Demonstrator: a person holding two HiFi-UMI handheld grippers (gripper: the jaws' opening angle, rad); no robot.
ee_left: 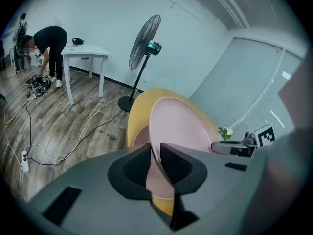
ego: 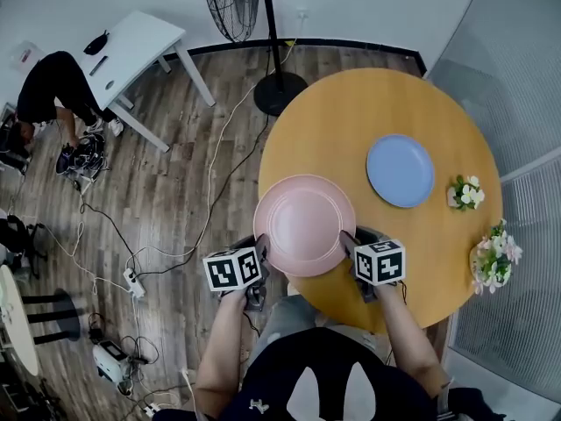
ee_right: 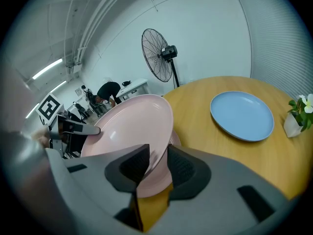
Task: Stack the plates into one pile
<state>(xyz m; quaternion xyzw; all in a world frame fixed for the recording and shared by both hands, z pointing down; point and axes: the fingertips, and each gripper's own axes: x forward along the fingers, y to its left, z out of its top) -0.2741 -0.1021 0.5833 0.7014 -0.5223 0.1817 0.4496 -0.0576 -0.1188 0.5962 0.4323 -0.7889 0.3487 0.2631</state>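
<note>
Over the near edge of the round yellow table [ego: 351, 103] a pink plate [ego: 305, 224] is held up between both grippers, partly out past the table's rim. Left gripper [ego: 261, 246] is clamped on the plate's left rim, pads on both faces. Right gripper [ego: 349, 240] is closed on the opposite rim the same way. Blue plate [ego: 400, 170] lies flat further in on the table, toward its right side, well apart from the pink one; it looks like the stacking target.

Handling, judged: stiff and hard, glazed so probably slippery in the pads, would chip or break if dropped, moderate weight. Thin rim is the only place to grab; two opposite rim points, as now, keep it level. Set it down gently, centred on the blue plate.

Looks: round, pale pink, glossy, shallow, plain, nothing on it
</note>
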